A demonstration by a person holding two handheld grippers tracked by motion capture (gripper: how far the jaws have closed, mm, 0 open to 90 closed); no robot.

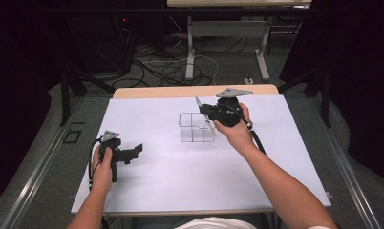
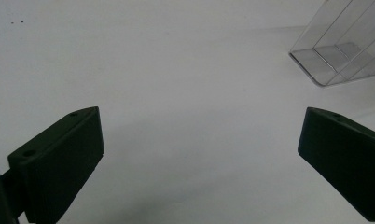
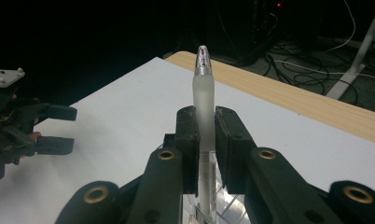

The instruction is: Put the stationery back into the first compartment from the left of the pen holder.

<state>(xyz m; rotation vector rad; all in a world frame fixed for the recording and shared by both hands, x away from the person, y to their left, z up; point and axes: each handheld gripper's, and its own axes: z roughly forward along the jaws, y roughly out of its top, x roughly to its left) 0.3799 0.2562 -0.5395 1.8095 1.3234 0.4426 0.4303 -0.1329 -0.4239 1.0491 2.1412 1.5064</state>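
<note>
High view: the right gripper (image 1: 205, 110) hangs over the clear divided box (image 1: 196, 127) mid-counter (image 1: 180, 181), jaws clenched on a frosted pen (image 3: 203, 100) pointing up past them. The left gripper (image 1: 135, 150) sits well apart, jaws spread wide, gripping nothing.

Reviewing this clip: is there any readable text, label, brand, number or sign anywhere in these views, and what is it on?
None can be read.
Pen clamped in the right gripper: frosted barrel, no print visible.
Clear organizer box: no label visible.
Left gripper, jaws open: plain black, no markings.
White table sheet: blank.
</note>
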